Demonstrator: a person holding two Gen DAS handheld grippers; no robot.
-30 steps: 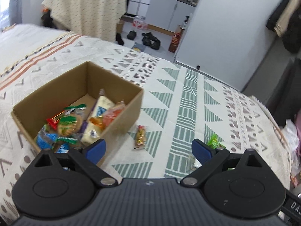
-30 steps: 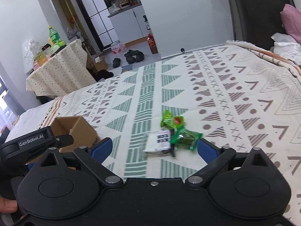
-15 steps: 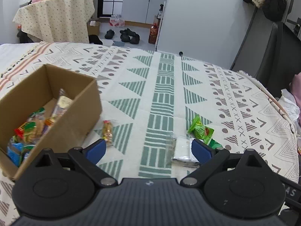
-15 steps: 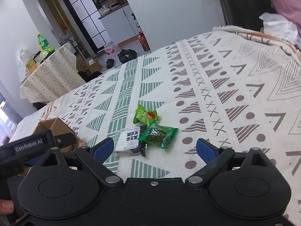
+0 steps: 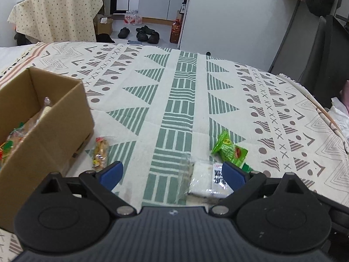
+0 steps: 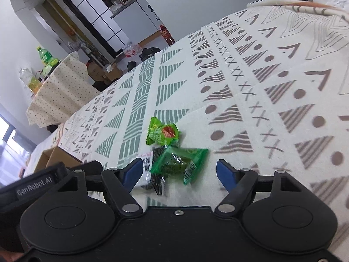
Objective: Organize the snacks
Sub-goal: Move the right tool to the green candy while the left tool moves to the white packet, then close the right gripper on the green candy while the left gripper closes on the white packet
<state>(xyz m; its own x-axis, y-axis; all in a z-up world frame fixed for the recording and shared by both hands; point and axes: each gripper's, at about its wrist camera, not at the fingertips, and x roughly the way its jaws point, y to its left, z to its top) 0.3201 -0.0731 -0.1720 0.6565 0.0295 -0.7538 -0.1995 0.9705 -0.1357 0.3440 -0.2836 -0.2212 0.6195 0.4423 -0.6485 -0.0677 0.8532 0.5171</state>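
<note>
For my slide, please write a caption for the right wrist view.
Right tongs, closing, straddle a dark green snack packet on the patterned bedspread.

Patterned bedspread [image 5: 181,100], cardboard box [image 5: 50,131], orange snack packet [image 5: 100,151], white packet [image 5: 205,181], green packets [image 6: 163,133]

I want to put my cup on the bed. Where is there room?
Bare blanket lies beyond the cardboard box and the green packet. It is crowded near the white packet and the orange snack.

The cardboard box [image 5: 43,131] (left side cut off) hides most of its snacks [image 5: 13,137].
</note>
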